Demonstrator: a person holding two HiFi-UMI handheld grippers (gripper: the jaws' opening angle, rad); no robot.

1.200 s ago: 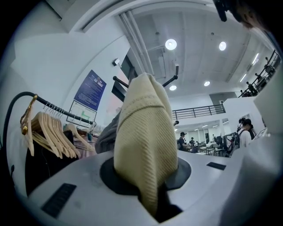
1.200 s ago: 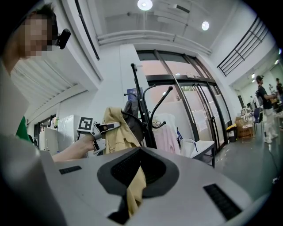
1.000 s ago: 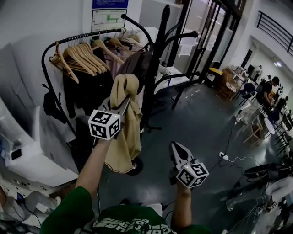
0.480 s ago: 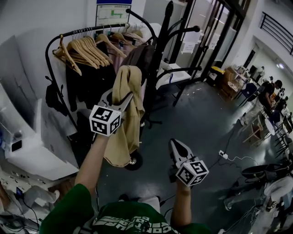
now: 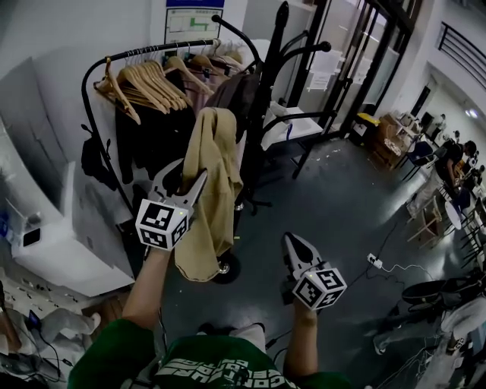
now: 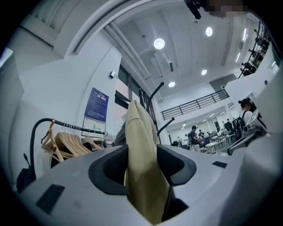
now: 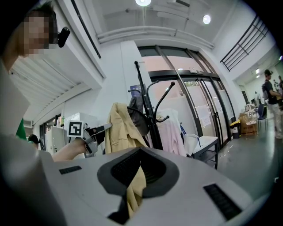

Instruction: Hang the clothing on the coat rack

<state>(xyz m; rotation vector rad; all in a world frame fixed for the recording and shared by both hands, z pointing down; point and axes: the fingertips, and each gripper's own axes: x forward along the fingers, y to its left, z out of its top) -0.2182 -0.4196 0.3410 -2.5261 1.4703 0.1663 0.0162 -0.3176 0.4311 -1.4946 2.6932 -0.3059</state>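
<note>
Left gripper (image 5: 190, 170) open, right gripper (image 5: 289, 238) closed.
The left arm (image 5: 148, 281) reaches forward; its jaws have just been opening and now stand wide apart, the beige garment (image 5: 215, 171) between them but not pressed. The right gripper is held lower and level, jaws together, nothing between them.

Wooden hangers (image 5: 148, 82) are hanging bunched on a black clothes rail (image 5: 144, 52) above dark garments (image 5: 152, 137), below a wall poster (image 5: 188, 23). A white power strip (image 5: 373, 260) is lying on the grey floor (image 5: 334, 205), and people (image 5: 456, 156) are standing far off.
</note>
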